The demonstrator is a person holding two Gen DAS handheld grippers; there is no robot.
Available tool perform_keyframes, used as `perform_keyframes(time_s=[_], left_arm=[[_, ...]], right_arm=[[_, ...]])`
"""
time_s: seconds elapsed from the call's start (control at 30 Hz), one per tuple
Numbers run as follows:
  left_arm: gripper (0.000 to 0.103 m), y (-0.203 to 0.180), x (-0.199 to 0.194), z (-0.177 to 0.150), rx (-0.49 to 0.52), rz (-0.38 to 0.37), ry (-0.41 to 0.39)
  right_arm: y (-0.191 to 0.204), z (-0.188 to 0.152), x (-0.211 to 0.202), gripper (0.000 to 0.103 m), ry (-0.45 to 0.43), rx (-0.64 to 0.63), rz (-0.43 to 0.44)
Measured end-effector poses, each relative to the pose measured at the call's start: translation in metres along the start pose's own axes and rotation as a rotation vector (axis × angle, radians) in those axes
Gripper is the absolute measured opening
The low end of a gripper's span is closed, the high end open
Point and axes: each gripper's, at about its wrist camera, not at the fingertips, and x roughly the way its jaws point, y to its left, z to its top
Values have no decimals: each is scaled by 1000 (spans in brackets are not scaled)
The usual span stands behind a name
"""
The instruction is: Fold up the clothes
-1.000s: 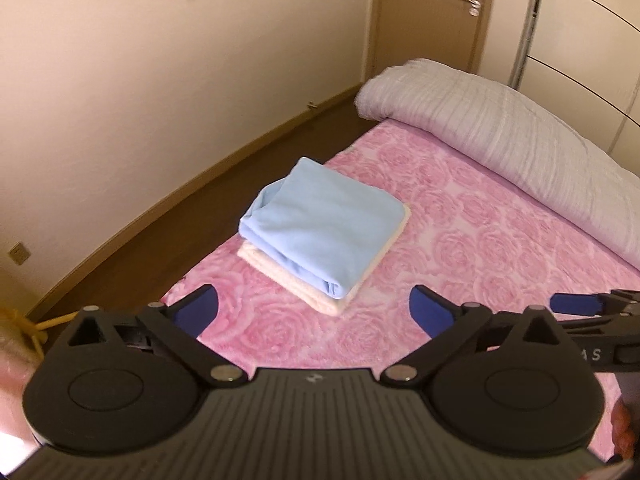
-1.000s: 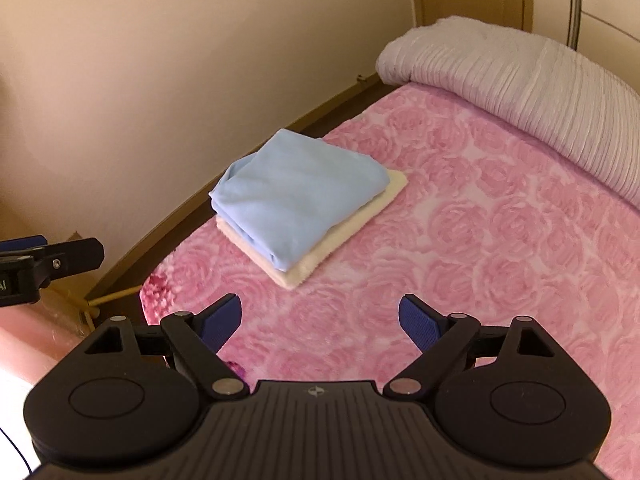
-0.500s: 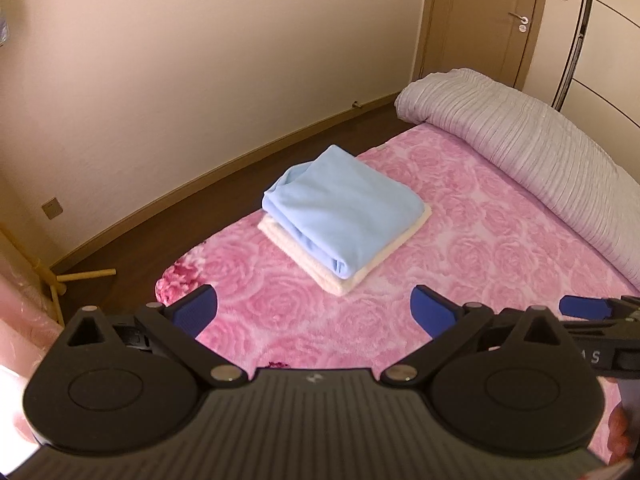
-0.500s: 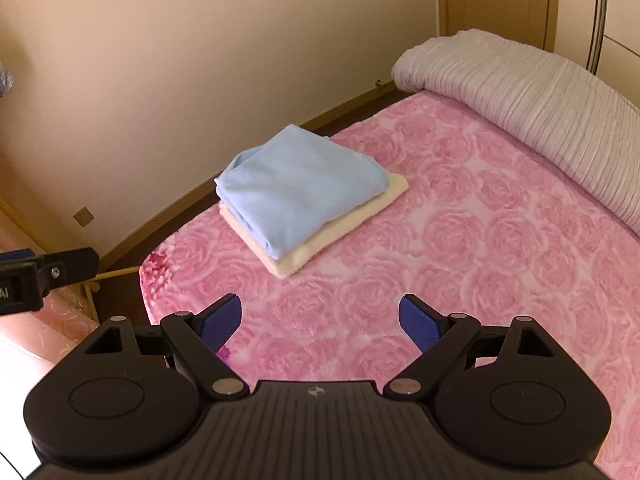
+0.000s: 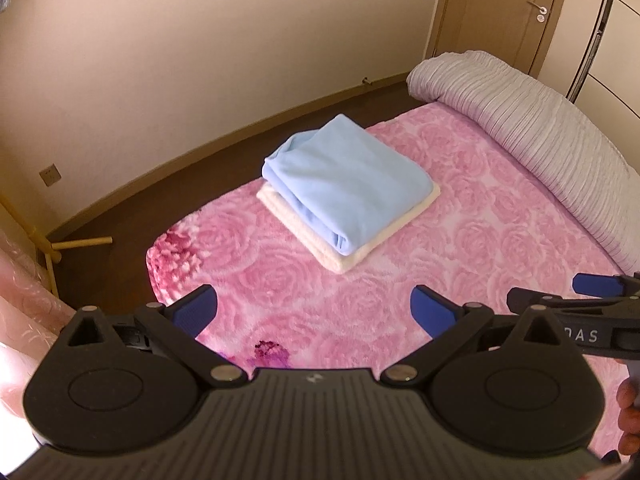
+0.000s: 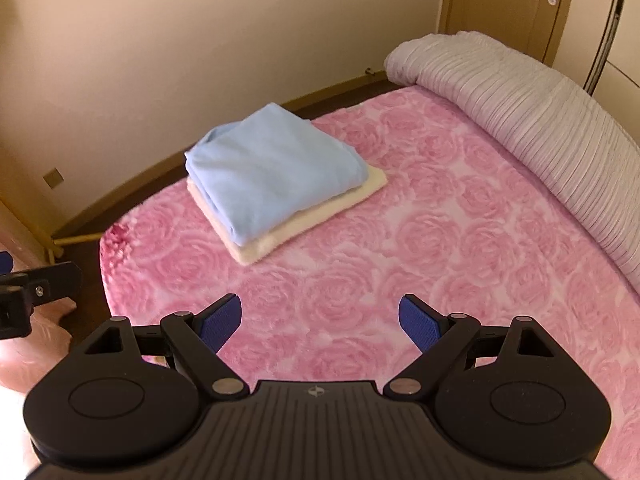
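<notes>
A folded light blue garment (image 5: 344, 184) (image 6: 272, 168) lies on top of a folded cream one (image 5: 352, 256) (image 6: 316, 212), stacked near the corner of the pink rose-patterned bed (image 5: 460, 248) (image 6: 440, 240). My left gripper (image 5: 314, 310) hangs open above the bed, well short of the stack, nothing between its blue pads. My right gripper (image 6: 320, 320) is likewise open and empty, also back from the stack. The right gripper's side shows at the right edge of the left wrist view, and the left gripper's at the left edge of the right wrist view.
A rolled grey striped duvet (image 5: 532, 120) (image 6: 520, 108) lies along the far side of the bed. Dark floor (image 5: 168, 188) runs between bed and beige wall. A wooden door (image 5: 520, 4) and wardrobe stand at the back right. A wooden stick (image 5: 84, 244) lies on the floor at left.
Both grippers have drawn back and risen from the stack, so it looks smaller and more of the floor and bed corner shows. Both stay open.
</notes>
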Motion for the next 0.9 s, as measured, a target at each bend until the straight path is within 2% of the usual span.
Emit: perform_keyframes(time_s=[0.2,0.43,0.9], left_arm=[[102,3,23,9,-4,-12,37],[102,3,49,18,-2,-22,83],[102,7,84,30,-14,-22,133]], right_arm=[[-1,10,17,89,33,-1,-29],[-7,21,36,89,67,56,-17],[-4,40,70,89,140,65,-9]])
